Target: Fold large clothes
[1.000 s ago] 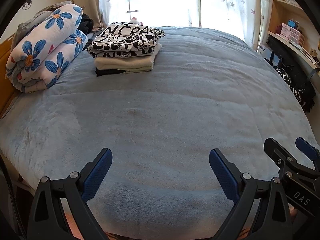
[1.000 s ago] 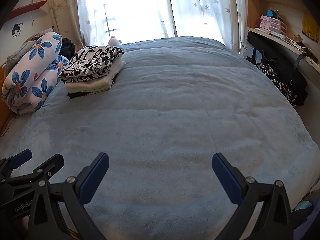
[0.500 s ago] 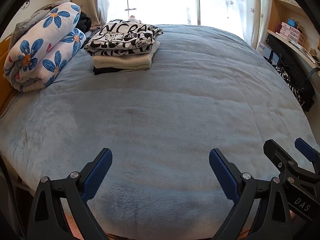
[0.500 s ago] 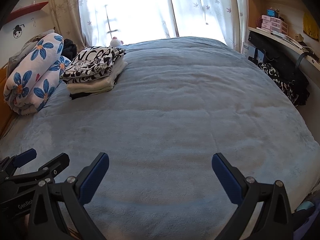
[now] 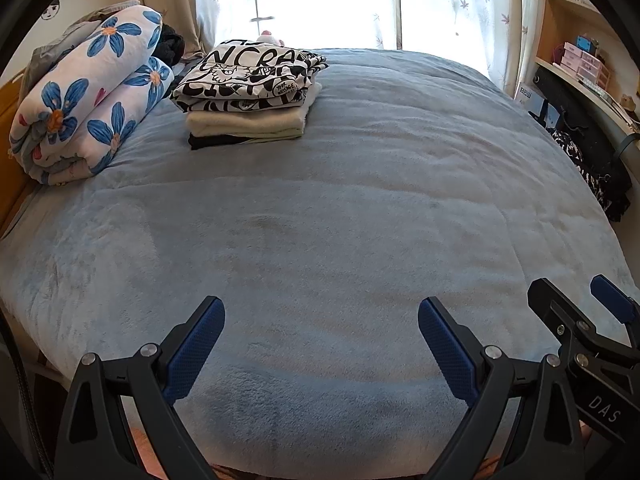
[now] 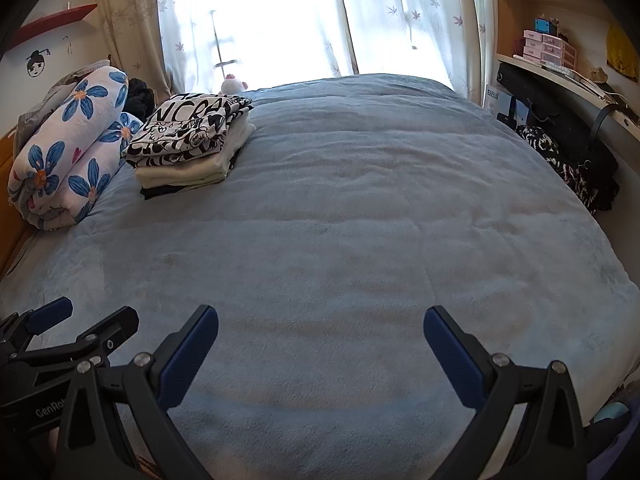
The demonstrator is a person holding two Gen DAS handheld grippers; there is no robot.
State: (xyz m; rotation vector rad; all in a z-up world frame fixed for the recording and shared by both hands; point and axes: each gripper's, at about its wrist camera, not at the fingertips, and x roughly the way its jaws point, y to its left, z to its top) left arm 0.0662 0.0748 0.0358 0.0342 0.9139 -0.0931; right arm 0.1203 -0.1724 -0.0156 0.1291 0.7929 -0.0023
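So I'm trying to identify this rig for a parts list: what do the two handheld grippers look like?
Both look alike: black angular frames with silver rivets and two fingers faced with dark blue textured pads. The left gripper has a black cable at its left side and, seen from the right wrist camera, white lettering reading "GenRo" and cut off there. The right gripper shows white "DAS" in the left wrist view. No sleeves are visible.

Rolled floral quilt (image 5: 84,96) beside curtains (image 6: 404,20), shelf boxes (image 6: 550,46), wall sticker (image 6: 37,63)
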